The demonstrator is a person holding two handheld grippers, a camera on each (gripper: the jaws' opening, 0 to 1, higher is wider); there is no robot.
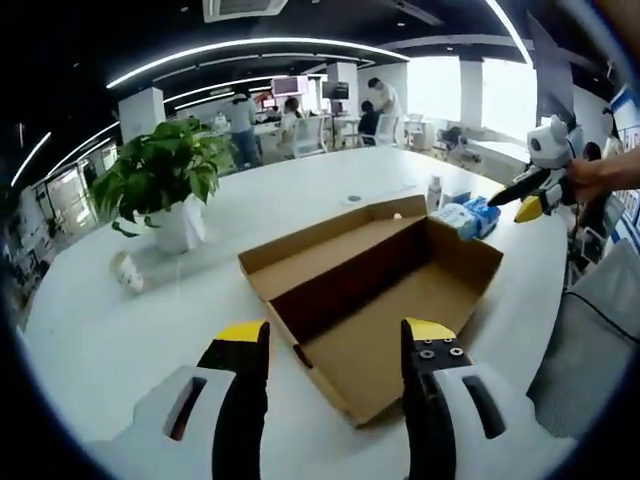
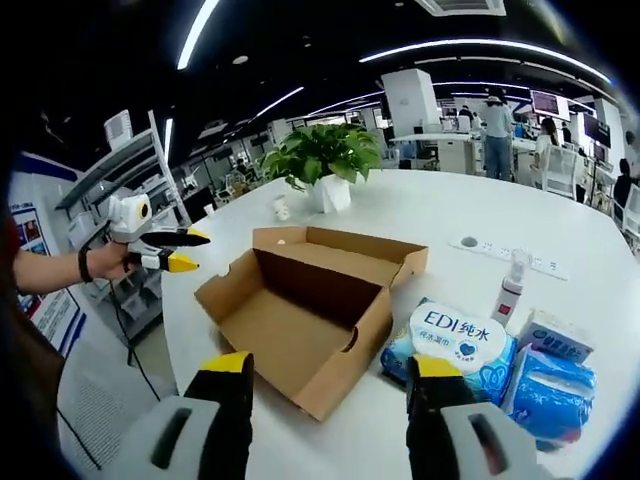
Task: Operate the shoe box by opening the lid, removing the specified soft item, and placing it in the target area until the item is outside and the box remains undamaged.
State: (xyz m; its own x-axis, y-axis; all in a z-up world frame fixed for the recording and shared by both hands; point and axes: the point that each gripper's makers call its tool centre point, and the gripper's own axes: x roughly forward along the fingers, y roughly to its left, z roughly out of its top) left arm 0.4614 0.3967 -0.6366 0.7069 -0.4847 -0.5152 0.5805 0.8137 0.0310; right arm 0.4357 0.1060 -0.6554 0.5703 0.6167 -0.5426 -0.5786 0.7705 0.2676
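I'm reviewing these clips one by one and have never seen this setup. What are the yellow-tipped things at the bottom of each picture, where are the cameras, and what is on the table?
There is no robot. A person holds one two-jaw tool in each hand, and a fisheye camera rides on each tool, looking along its jaws. The left gripper appears at the bottom of the left gripper view, the right gripper at the bottom of the right gripper view. Both stand open and hold nothing. Each tool also appears in the other's view, held up off the table.

On the white table lies an open, empty-looking cardboard shoe box. Beside it are blue wet-wipe packs, a small spray bottle, and farther off a potted plant.
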